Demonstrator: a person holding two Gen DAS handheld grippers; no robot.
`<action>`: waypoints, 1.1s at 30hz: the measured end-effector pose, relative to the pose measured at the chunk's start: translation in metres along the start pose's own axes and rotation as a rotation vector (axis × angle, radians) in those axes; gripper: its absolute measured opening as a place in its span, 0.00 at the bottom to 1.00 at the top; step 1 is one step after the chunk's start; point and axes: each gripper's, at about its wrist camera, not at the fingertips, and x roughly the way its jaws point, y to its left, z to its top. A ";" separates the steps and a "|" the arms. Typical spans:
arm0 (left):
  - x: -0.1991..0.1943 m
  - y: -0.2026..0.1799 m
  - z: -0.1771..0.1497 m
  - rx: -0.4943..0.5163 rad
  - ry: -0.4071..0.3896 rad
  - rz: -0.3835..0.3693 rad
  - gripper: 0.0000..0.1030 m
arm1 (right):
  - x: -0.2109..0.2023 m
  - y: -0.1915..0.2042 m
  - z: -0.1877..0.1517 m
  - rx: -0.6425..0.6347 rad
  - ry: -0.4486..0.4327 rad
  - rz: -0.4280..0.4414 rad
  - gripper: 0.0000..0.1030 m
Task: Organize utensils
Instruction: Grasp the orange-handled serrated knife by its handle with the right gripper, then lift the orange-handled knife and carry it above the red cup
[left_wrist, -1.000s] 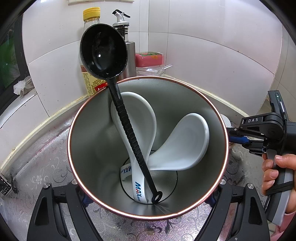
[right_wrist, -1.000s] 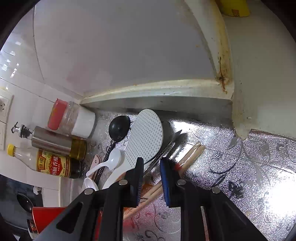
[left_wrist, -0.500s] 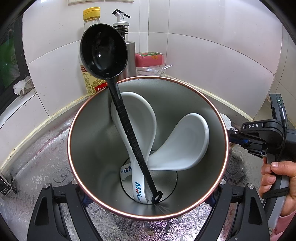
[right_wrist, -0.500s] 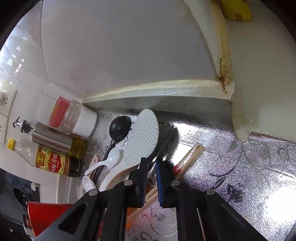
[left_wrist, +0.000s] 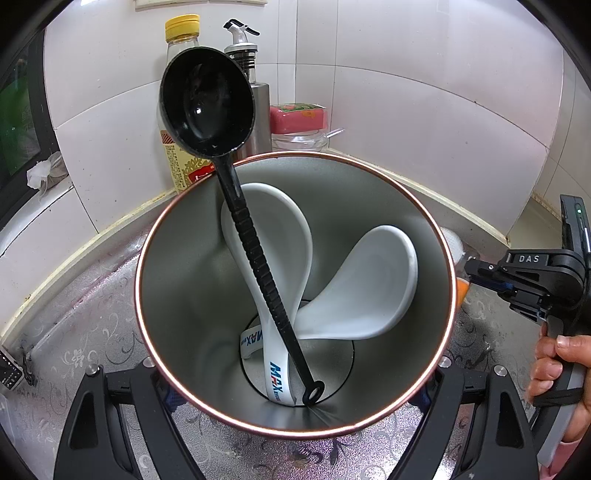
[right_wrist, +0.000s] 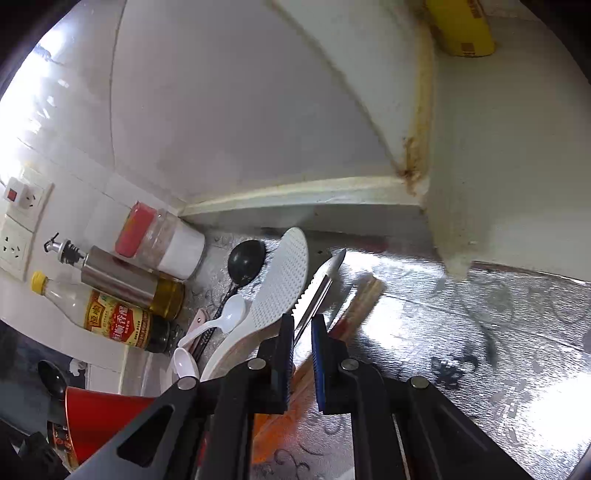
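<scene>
My left gripper (left_wrist: 295, 413) is shut on a steel cup with a copper rim (left_wrist: 177, 295), red outside (right_wrist: 92, 417). Inside stand a black ladle (left_wrist: 207, 99) and two white ceramic spoons (left_wrist: 369, 288). My right gripper (right_wrist: 303, 354) is shut on a serrated steel knife (right_wrist: 321, 280) and holds it lifted above the counter. It also shows at the right of the left wrist view (left_wrist: 491, 277). Below lie a white rice paddle (right_wrist: 284, 280), wooden chopsticks (right_wrist: 362, 295), a black ladle (right_wrist: 245, 262) and white plastic spoons (right_wrist: 229, 317).
A sauce bottle (right_wrist: 103, 314), a steel oil dispenser (right_wrist: 122, 277) and a red-lidded jar (right_wrist: 162, 243) line the tiled wall. The counter has shiny patterned foil (right_wrist: 480, 332). A white ledge (right_wrist: 461, 221) stands at the back corner.
My right gripper has closed on the knife and lifted it off the pile; its view has tilted upward. The left gripper and cup have not moved.
</scene>
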 end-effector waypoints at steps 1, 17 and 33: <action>0.000 0.000 0.000 0.000 0.000 0.000 0.87 | -0.001 -0.002 0.000 0.002 -0.001 0.005 0.08; 0.000 0.000 0.000 0.001 0.000 0.001 0.87 | -0.031 0.019 -0.005 -0.103 -0.074 0.070 0.04; 0.000 0.001 0.001 0.007 0.000 0.004 0.87 | -0.079 0.092 -0.024 -0.388 -0.210 0.131 0.01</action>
